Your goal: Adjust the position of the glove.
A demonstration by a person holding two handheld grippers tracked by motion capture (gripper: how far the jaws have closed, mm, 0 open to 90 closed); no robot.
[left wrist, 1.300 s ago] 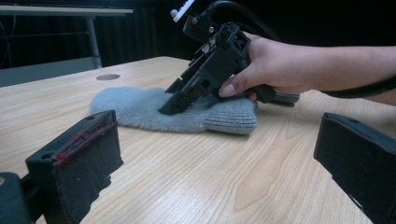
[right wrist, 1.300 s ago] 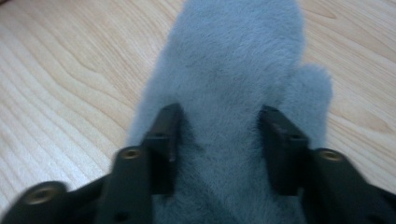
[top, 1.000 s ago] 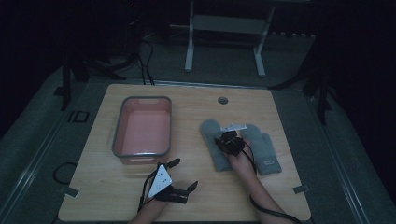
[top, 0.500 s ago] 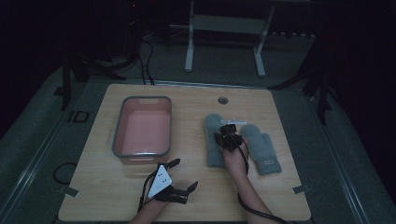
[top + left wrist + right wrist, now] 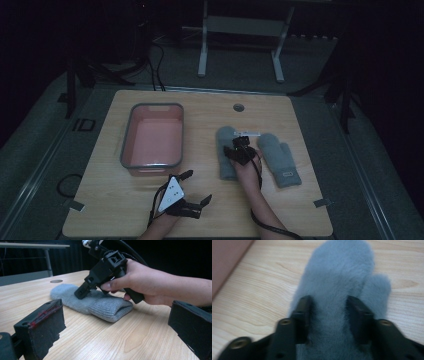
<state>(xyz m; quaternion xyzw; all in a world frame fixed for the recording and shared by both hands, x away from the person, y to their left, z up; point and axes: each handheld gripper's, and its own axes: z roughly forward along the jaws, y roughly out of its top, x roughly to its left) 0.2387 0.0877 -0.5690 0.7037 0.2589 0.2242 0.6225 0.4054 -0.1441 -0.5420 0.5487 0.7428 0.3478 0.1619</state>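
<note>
The right gripper has just been opened: a second ago its fingers were pinched shut over the left grey mitten, and now they stand partly apart, astride the fleecy body of that mitten, with fabric between them but no pad seen to press on it in the right gripper view. This is judged to mean either that the mitten has just been let go where it lies or that a fresh, wider bite is being prepared; nothing is yet lifted, and the mitten is seen flat on the bench, near its middle, with the second grey mitten just beside it on the right and the pink tub well apart on the left, empty. The right hand is held low over the knitted cuff, the gripper tilted forward and down so that its tips meet the pile. The left gripper is rested near the bench's front edge, its fingers spread wide and holding nothing, pointed across toward the mitten.
</note>
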